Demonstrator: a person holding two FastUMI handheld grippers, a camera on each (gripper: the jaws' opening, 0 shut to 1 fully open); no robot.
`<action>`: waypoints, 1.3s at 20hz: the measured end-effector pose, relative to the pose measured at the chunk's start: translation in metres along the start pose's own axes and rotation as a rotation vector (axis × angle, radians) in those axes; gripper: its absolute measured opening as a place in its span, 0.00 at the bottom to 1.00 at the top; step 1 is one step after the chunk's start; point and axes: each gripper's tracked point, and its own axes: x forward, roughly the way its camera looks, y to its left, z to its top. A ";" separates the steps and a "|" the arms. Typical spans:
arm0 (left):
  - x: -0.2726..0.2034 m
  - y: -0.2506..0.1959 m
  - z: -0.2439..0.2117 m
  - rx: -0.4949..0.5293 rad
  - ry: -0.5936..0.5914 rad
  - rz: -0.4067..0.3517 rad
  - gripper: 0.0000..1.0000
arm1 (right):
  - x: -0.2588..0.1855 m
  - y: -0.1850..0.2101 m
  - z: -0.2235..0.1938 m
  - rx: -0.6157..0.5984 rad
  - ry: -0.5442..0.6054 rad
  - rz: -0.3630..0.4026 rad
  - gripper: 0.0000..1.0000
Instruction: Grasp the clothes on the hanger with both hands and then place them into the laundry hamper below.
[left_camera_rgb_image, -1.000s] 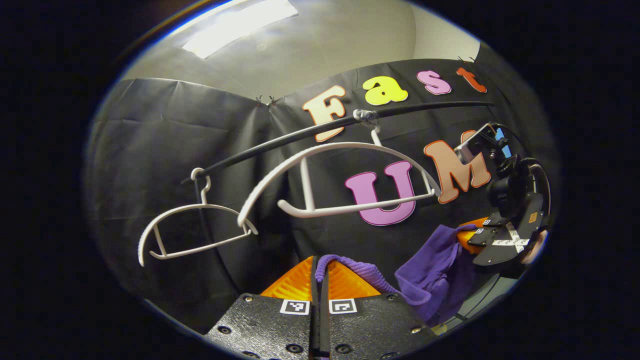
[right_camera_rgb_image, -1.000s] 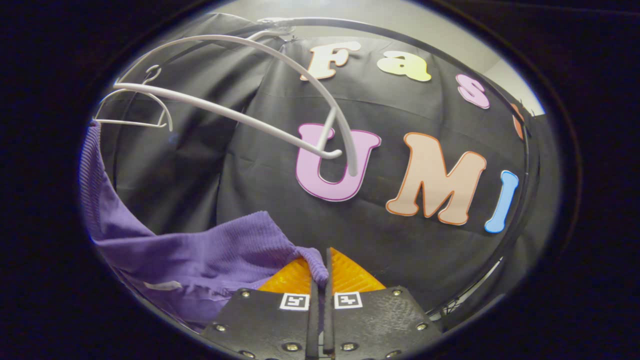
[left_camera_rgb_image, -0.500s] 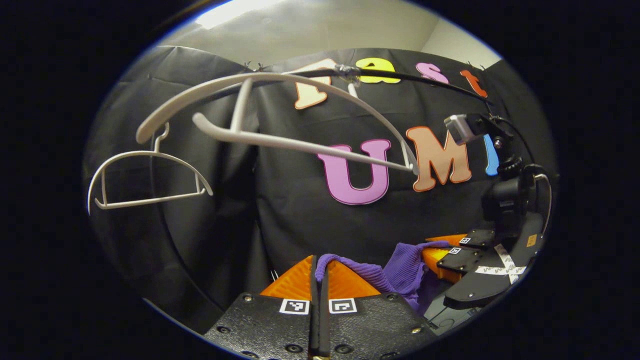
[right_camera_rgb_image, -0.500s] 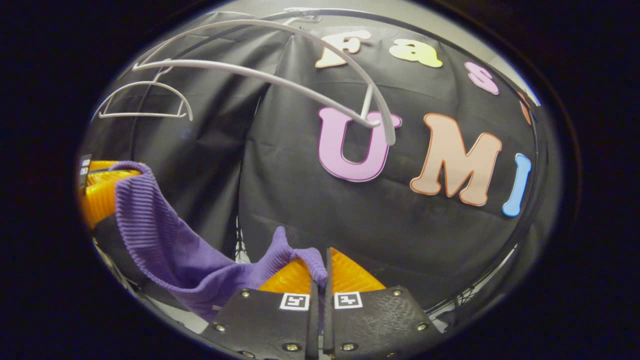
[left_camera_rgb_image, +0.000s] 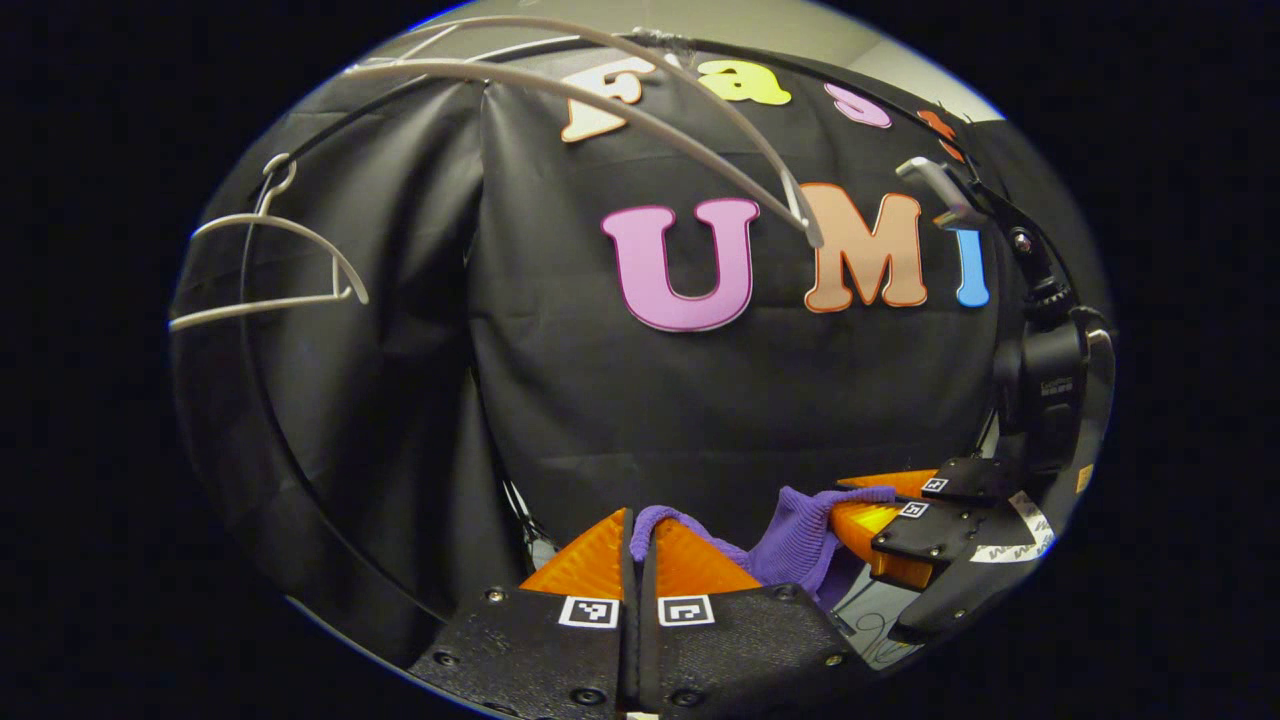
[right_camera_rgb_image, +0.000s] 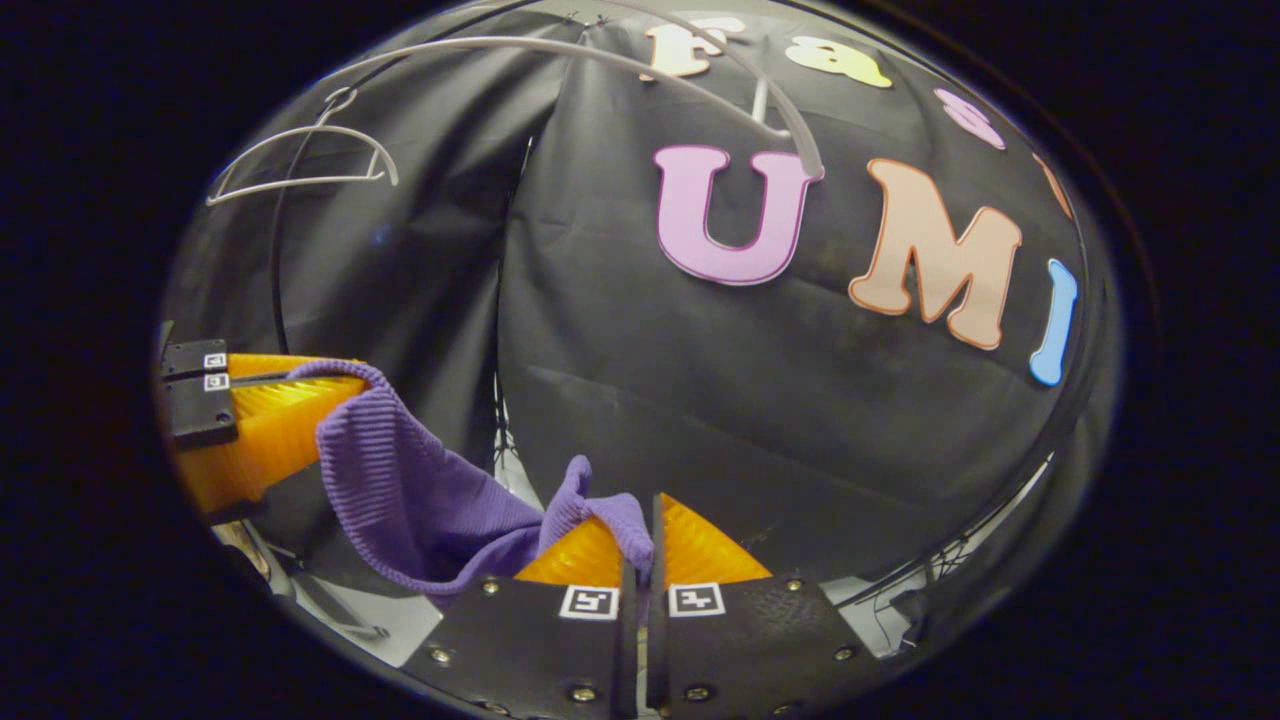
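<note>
We see dim booth, black cloth wall (left_camera_rgb_image: 720, 400) soaking up most light. Light comes from above: pale ceiling strip (left_camera_rgb_image: 800, 30) bright at top of left gripper view. We note soft sheen and faint creases on cloth, no hard shadows. White hangers (left_camera_rgb_image: 270, 270) catch light, stand out crisp. Strong fisheye bend: rail (right_camera_rgb_image: 280, 260) and hangers curve toward edges, rims darken and soften. We find centre sharp in both views; purple garment (right_camera_rgb_image: 420, 490) shows ribbed knit clearly. No motion blur, no glare.
</note>
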 end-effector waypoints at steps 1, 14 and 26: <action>0.001 -0.003 -0.009 -0.005 0.019 -0.005 0.00 | 0.000 0.003 -0.008 0.005 0.019 0.004 0.04; 0.015 -0.024 -0.107 -0.125 0.310 -0.041 0.00 | 0.009 0.018 -0.077 -0.037 0.211 0.060 0.04; 0.011 -0.021 -0.119 -0.200 0.348 -0.023 0.04 | 0.007 0.018 -0.081 -0.028 0.210 0.079 0.03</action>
